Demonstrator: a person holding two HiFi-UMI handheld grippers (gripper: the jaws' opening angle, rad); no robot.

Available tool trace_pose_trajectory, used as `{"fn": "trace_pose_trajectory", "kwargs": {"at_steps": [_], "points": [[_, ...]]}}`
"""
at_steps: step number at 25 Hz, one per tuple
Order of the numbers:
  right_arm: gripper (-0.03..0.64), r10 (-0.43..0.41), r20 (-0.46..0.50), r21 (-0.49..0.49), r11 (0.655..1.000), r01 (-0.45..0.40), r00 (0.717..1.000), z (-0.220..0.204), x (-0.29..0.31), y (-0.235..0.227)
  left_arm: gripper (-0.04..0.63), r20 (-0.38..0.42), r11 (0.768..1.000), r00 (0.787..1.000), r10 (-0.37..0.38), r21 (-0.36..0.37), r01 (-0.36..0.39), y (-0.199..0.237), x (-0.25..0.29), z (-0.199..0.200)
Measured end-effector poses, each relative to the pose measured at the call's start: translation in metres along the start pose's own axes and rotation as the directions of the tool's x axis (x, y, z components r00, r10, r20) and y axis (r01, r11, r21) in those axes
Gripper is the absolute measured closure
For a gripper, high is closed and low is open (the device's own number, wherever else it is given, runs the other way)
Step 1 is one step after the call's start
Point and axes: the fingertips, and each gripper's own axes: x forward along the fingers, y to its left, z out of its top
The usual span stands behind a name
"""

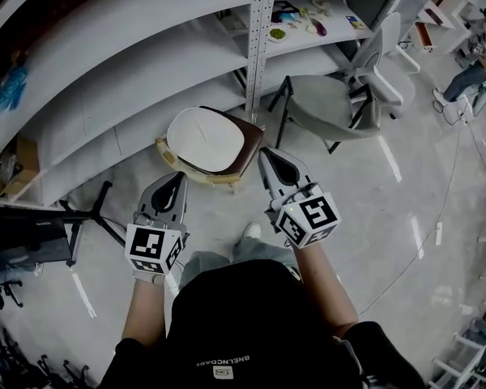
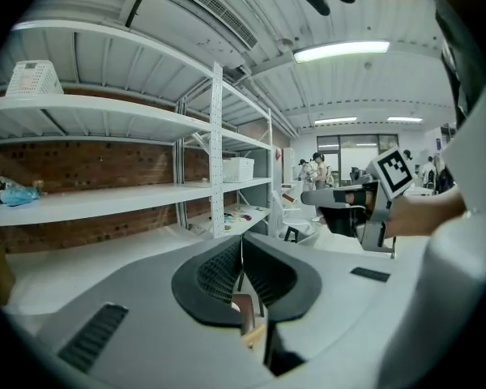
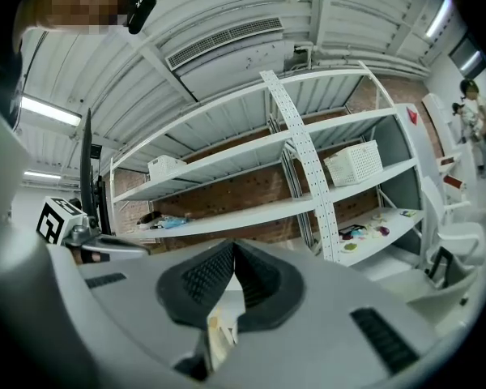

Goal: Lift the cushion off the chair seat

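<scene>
Cream-white, rounded fabric cushion (image 1: pixel 204 140), smooth and slightly domed, lying flat on the seat of a low brown wooden chair with pale legs (image 1: pixel 245 148), covering most of that seat and leaving bare brown rim only along its right and near edges. Chair itself on the glossy grey floor (image 1: pixel 389 209), back edge close under the white metal shelving (image 1: pixel 257 47), with a grey shell chair on black legs (image 1: pixel 328 108) well apart to the right. On the left gripper (image 1: pixel 178 177), a grey body with ribbed black pads (image 2: pixel 219 270): jaws fully together, tips meeting, nothing clamped, just a sliver of the brown seat showing below them. On the right gripper (image 1: pixel 267 154), same build: jaws likewise closed tip to tip, pads (image 3: pixel 206 278) empty, a scrap of pale wood and cream visible beneath. Both held out ahead of the body on bare forearms (image 1: pixel 144 318), side by side, square-marker cubes (image 1: pixel 154 248) nearest the camera, noses aimed at the chair. Left tip just short of the seat's near left edge; right tip just beside the seat's near right corner. No contact with cushion or chair seen from either.
</scene>
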Motion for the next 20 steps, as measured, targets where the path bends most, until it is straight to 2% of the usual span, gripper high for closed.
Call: {"fn": "trace_pose_trajectory", "kwargs": {"at_steps": [8, 20], "points": [[0.606, 0.010, -0.041, 0.047, 0.999, -0.008, 0.999, -0.017, 0.010, -0.036, 0.581, -0.039, 0.999, 0.999, 0.038, -0.023, -0.039, 0.006, 0.030, -0.002], [0.606, -0.028, -0.070, 0.038, 0.999, 0.031, 0.997, -0.025, 0.039, -0.062, 0.580, -0.054, 0.999, 0.998, -0.015, -0.039, 0.013, 0.028, 0.079, -0.007]]}}
